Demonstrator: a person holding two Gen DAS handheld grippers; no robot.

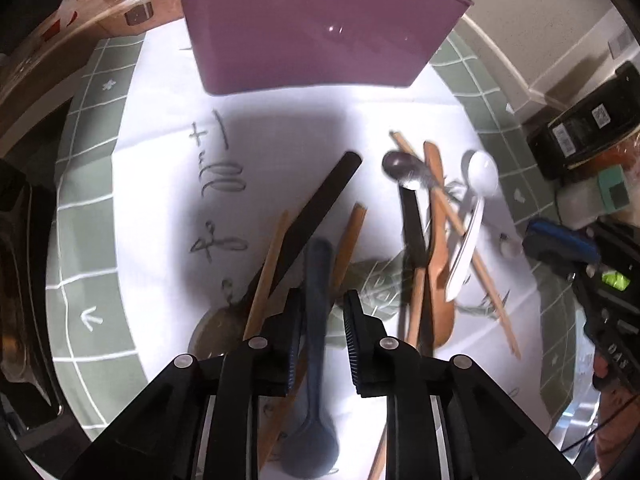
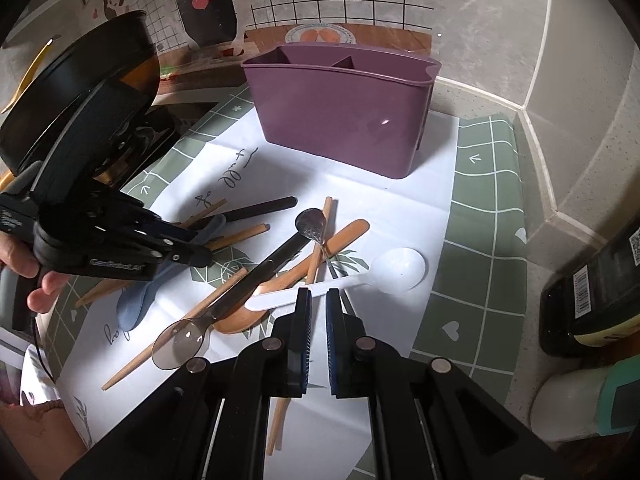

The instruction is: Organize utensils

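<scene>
A purple utensil holder (image 1: 316,24) (image 2: 340,116) with compartments stands at the back of a white paper. Loose utensils lie in front of it: a blue-grey spoon (image 1: 316,360) (image 2: 136,304), a white spoon (image 1: 476,216) (image 2: 360,280), a wooden spoon (image 1: 438,264) (image 2: 304,272), a metal spoon (image 2: 312,224), black-handled clear spoons (image 2: 224,304) and several wooden chopsticks (image 1: 460,232). My left gripper (image 1: 322,304) (image 2: 196,246) straddles the blue-grey spoon's handle with its jaws a little apart; the spoon is blurred. My right gripper (image 2: 319,300) is nearly shut and empty, just above the white spoon's handle.
The paper lies on a green checked mat (image 2: 484,216) on the counter. A black pan (image 2: 76,76) stands at the left. A dark bottle (image 2: 592,292) and a white-and-teal container (image 2: 584,400) stand at the right by the wall.
</scene>
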